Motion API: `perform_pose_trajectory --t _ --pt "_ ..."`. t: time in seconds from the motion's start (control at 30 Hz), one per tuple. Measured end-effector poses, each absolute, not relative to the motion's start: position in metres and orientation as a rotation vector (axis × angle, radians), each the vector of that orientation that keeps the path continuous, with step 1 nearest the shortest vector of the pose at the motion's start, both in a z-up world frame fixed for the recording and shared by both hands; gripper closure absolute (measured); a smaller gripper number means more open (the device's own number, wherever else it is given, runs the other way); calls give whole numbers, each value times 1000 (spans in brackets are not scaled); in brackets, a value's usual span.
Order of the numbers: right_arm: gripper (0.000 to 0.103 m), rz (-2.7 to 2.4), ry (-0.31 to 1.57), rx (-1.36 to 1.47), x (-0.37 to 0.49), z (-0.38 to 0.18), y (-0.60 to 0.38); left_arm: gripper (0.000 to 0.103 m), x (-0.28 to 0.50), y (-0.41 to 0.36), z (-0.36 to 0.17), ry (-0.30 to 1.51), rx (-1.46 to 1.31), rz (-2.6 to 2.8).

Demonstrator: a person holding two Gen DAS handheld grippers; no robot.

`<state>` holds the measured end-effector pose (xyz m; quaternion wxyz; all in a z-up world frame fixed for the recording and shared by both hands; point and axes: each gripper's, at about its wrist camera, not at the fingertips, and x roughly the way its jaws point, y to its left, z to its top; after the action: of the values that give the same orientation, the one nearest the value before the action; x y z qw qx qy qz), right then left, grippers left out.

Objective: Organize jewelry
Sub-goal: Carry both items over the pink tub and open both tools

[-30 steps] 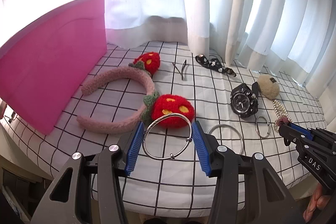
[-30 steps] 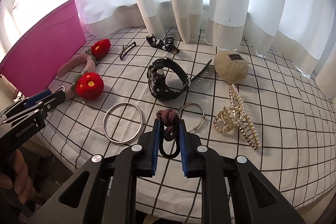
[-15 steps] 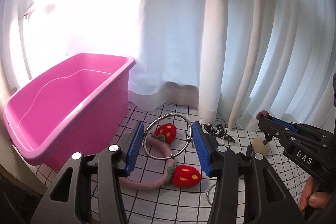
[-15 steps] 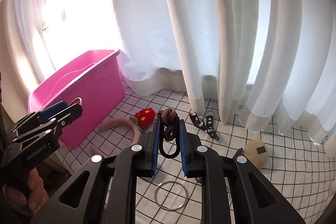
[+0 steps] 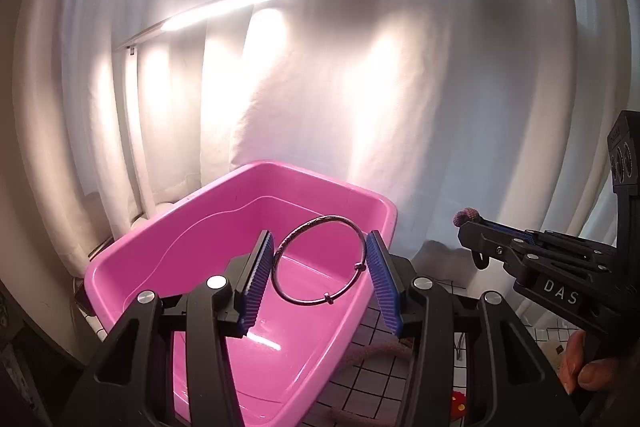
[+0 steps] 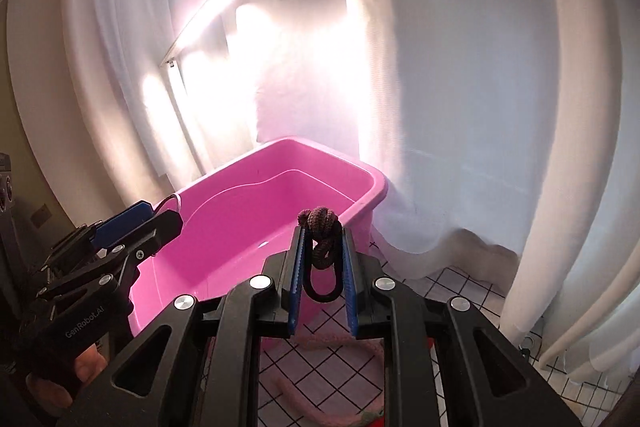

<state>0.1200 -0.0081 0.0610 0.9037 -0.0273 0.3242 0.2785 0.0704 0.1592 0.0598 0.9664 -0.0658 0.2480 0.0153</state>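
My left gripper (image 5: 320,247) is shut on a silver bangle (image 5: 320,259), held upright between the blue pads above the pink tub (image 5: 168,247). In the right wrist view my right gripper (image 6: 323,231) is shut on a brown knotted hair tie (image 6: 320,239) with a black loop hanging below, just in front of the pink tub (image 6: 240,203). The right gripper (image 5: 472,223) also shows at the right of the left wrist view, and the left gripper (image 6: 160,217) at the left of the right wrist view, over the tub's near rim. The tub's inside looks bare.
White curtains (image 5: 400,87) hang behind the tub, with a lit lamp bar (image 5: 224,7) above it. The checked cloth (image 6: 460,287) lies to the right of the tub, with a pink fuzzy headband (image 6: 328,411) partly visible below my fingers. A hand (image 5: 584,367) holds the right gripper.
Both grippers have risen from the checked cloth and swung left toward the pink tub, carrying the bangle and the hair tie. The tub's inside has come into view.
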Motion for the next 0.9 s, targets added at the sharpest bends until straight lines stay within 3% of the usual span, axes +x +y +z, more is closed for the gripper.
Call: perform_pose_trajectory --t 0.37,0.6,0.9 --pt "86 703 874 -138 186 24 95 57 114 232 21 680 -209 159" --pt "86 667 1077 -167 217 -22 117 57 138 255 -8 852 -261 190" --pt "86 623 1190 -217 227 -38 135 56 153 271 -25 999 -293 221"
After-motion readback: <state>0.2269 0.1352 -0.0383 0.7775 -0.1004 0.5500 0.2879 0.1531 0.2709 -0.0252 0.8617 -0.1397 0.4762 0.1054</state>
